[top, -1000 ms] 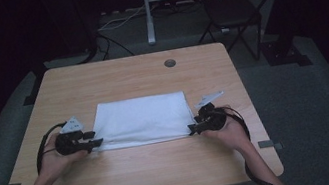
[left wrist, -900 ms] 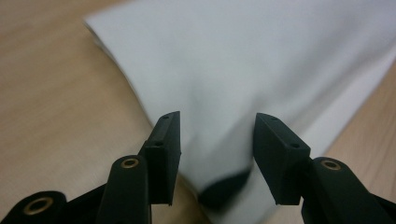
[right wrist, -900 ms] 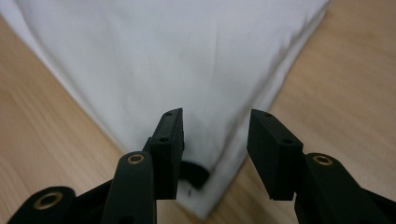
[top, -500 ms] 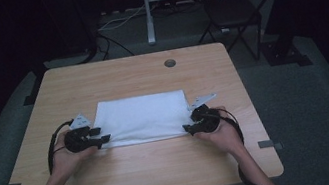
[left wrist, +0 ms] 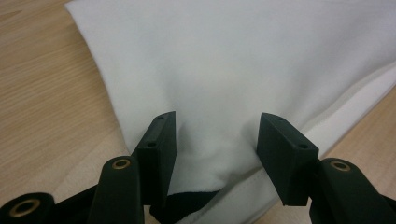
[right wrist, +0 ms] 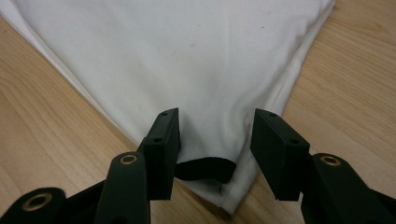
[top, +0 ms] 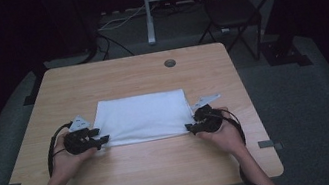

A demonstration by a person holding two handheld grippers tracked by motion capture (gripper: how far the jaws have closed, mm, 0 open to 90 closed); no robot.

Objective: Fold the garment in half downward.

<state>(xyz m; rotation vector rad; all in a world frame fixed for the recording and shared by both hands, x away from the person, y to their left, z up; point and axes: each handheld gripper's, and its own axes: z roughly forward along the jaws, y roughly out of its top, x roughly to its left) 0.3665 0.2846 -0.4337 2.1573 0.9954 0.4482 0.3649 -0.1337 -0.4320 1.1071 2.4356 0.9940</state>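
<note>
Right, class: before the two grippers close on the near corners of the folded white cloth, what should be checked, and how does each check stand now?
1. Left gripper jaws open: ok.
2. Right gripper jaws open: ok.
3. Near left corner of the folded white cloth lies between the left jaws: ok.
4. Near right corner lies between the right jaws: ok, the tip pokes just past them.
5. All layers caught at the left corner: cannot tell; a lower layer's edge shows to one side of the jaws.
6. Cloth lies flat on the light wooden table: ok, with a slight wrinkle at the left jaws.
</note>
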